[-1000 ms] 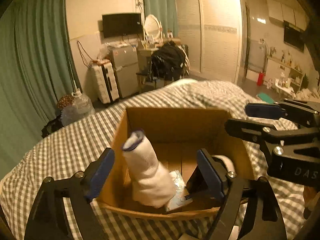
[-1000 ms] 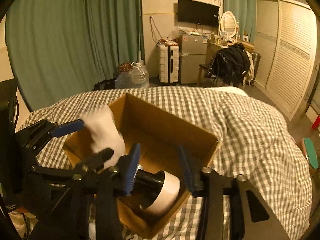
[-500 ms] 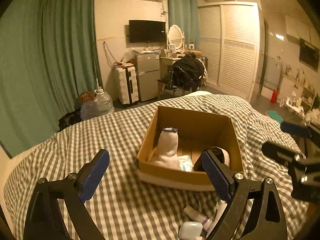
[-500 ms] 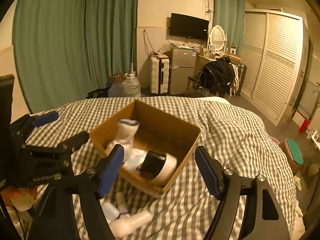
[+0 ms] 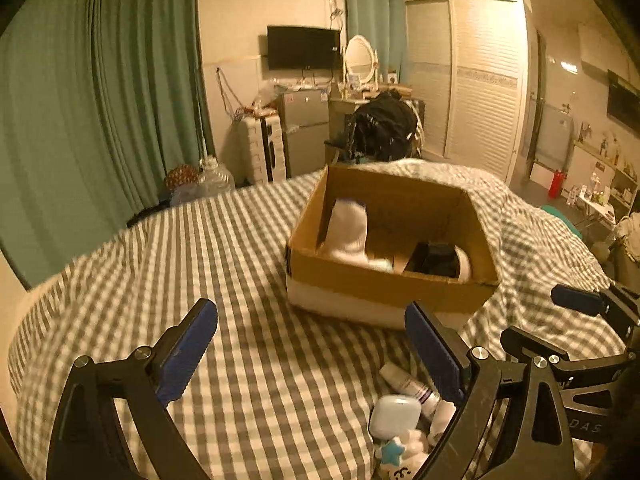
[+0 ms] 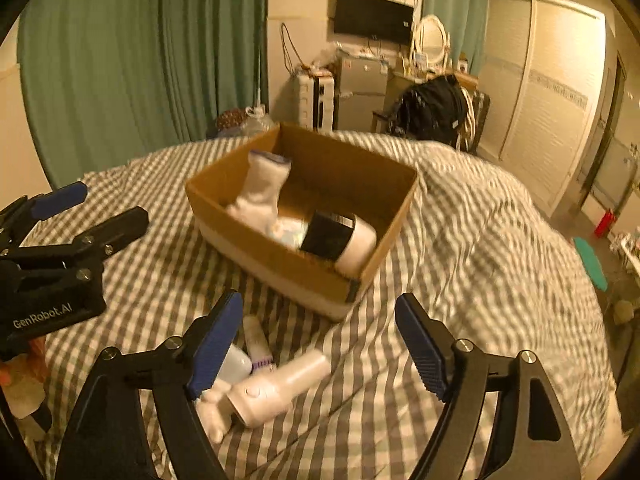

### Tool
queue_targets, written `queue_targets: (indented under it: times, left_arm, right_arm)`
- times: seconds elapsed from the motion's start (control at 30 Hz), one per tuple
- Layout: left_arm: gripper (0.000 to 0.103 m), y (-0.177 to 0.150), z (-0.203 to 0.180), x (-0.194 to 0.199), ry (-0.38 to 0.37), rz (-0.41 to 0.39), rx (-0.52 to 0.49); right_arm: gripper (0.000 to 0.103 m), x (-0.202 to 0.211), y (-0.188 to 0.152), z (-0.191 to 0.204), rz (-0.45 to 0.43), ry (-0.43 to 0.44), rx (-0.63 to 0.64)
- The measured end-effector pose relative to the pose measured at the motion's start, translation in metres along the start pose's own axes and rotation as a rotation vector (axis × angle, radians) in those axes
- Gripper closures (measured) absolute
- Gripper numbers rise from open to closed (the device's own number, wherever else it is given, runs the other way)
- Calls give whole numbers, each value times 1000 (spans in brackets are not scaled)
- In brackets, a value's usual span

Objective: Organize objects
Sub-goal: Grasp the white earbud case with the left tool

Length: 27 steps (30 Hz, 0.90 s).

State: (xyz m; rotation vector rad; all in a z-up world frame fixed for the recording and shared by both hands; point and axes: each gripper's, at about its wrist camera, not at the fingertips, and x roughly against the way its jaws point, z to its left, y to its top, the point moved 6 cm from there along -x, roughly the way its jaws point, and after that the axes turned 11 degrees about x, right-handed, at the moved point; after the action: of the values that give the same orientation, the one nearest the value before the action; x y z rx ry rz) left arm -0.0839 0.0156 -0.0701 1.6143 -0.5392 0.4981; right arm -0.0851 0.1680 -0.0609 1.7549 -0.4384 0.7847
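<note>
Below the right gripper [image 6: 320, 344], held spread and empty, a white bottle [image 6: 280, 390] is seen lying on the bed [image 6: 460, 240], long axis toward the box [image 6: 304, 272]; the left gripper [image 5: 312, 344], likewise spread, is judged farther.

Right gripper [image 6: 320, 344] low over checked bedspread [image 6: 460, 248], jaws spread wide, nothing between them. Left gripper [image 6: 92, 208] at left edge, empty, also parted. Cardboard box [image 6: 384, 240] ahead holds upright white sock [image 6: 262, 194], black-and-white roll [image 6: 340, 242], small packet between them. Just beside box, near side: white bottle [image 6: 280, 390], small tube [image 6: 258, 344], white case [image 6: 236, 362], partly hidden by blue finger pad [image 6: 216, 344].
</note>
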Motion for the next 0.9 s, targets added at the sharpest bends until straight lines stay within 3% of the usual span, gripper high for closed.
queue_targets:
  times: [0.33,0.5,0.67,0.77,0.9]
  left_arm:
    - [6,-61,1,-48,36,137,-17]
    - [6,-95,-1,-67,28,231,-19]
    - [6,-123,-15,-79,30,282,-98]
    - [6,-131,-27,-79,2,277,-146]
    - [7,-136,-34,-81,-70,316,-122]
  right_arm:
    - [25,-40,-39,6,127,19,-27]
    - [25,-44,-45,1,141,21,-49]
    - [25,-46,-49,-6,150,29,-92]
    - [25,-48,-50,-7,156,40,-107]
    - [25,-49,-50,-8,155,54,-117]
